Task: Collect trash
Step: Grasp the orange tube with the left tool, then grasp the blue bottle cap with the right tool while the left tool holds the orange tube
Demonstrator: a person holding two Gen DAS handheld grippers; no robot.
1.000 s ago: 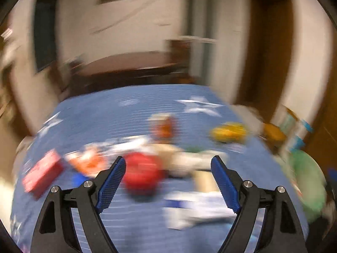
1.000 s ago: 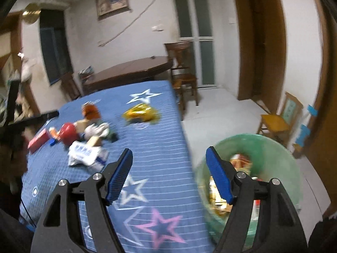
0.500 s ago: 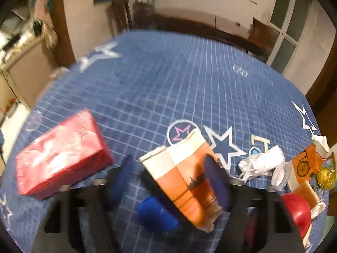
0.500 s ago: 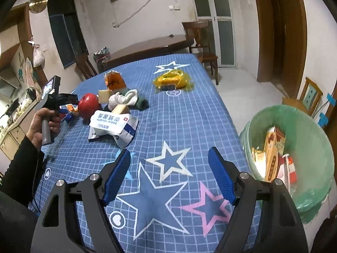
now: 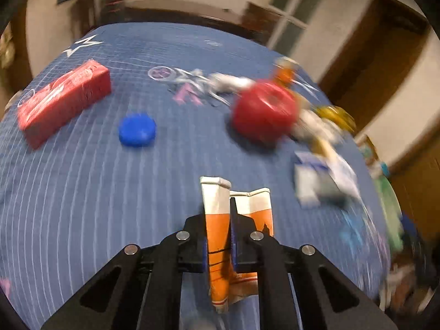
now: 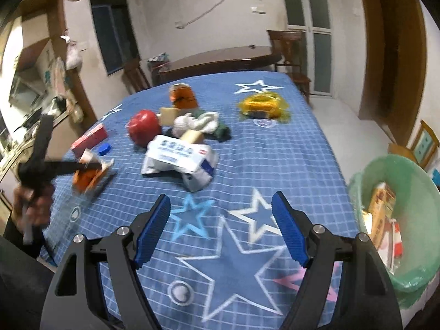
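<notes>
Off the table's right edge stands my bin, lined with a green bag; inside it I can see a yellow-brown carton standing on end against the far side and a red-and-white pack beside it, with more below that I cannot make out.

My left gripper is clamped on an orange-and-white carton, its flattened top poking up past the pads, held just above the blue starred cloth. From the right wrist view the same carton hangs in that gripper over the table's left side.

My right gripper hovers with its jaws wide apart and nothing between them, above the near stars on the cloth.

On the table lie a red box, a blue cap just beside it, a red ball, a white medicine pack, a white rag, an orange cup and a yellow wrapper farther back. The right part of the left wrist view is blurred.
</notes>
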